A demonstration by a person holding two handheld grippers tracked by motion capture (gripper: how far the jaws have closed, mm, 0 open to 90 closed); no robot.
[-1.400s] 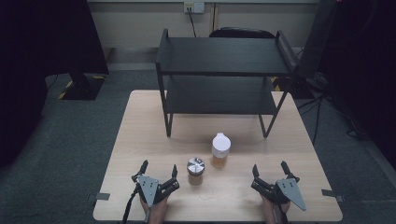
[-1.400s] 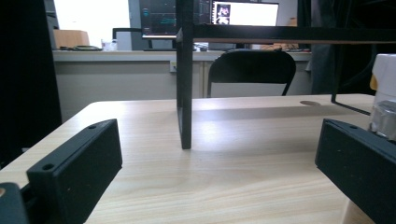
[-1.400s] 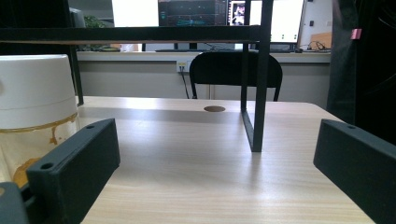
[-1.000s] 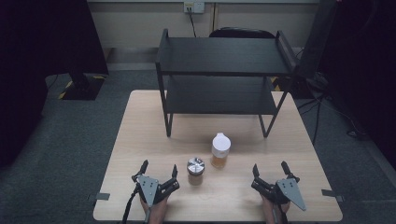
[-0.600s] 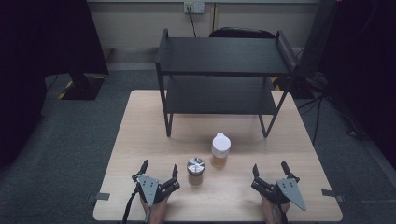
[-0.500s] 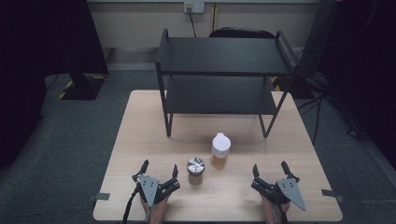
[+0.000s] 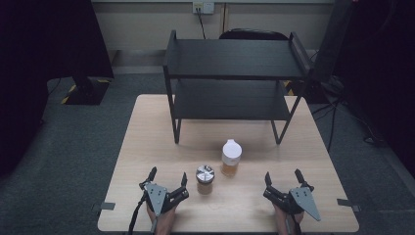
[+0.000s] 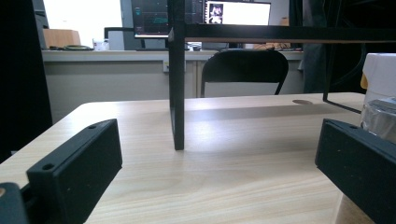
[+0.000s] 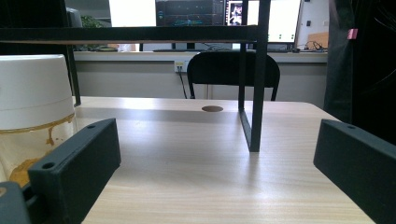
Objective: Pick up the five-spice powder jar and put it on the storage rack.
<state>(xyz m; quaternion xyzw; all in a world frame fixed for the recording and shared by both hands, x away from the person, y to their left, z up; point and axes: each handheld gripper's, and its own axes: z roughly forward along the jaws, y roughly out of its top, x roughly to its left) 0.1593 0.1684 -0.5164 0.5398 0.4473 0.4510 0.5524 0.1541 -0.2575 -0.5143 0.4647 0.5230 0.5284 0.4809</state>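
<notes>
A: From the high view, what sits on the surface [image 7: 147,127]?

B: A black two-tier shelf [image 7: 235,58] stands at 12 o'clock. Nearer the middle, a white-capped jar [image 7: 231,157] holding something amber, and a small silver-lidded jar [image 7: 205,179] just beside it at its 7 o'clock. The left gripper [image 7: 167,178] rests at 7 o'clock on the surface, jaws apart and holding nothing; the silver-lidded jar is close at its 2 o'clock. The right gripper [image 7: 283,177] rests at 5 o'clock, jaws likewise spread and empty, well apart from both jars.

A: And the left gripper view?

B: Its two black jaws stand wide, bare wood between them. A shelf leg [image 8: 176,79] rises at 12 o'clock. At 3 o'clock, behind the right-hand jaw, the silver-lidded jar's clear side [image 8: 379,119] shows, with the white-capped jar [image 8: 380,74] behind it.

A: The right gripper view?

B: Jaws again apart, nothing gripped. The white-capped jar [image 9: 35,112] fills the 9 o'clock side, amber smears under its cap, partly behind the left-hand jaw. A shelf leg [image 9: 254,79] stands at 1 o'clock, a black chair [image 9: 232,70] beyond the surface.
</notes>
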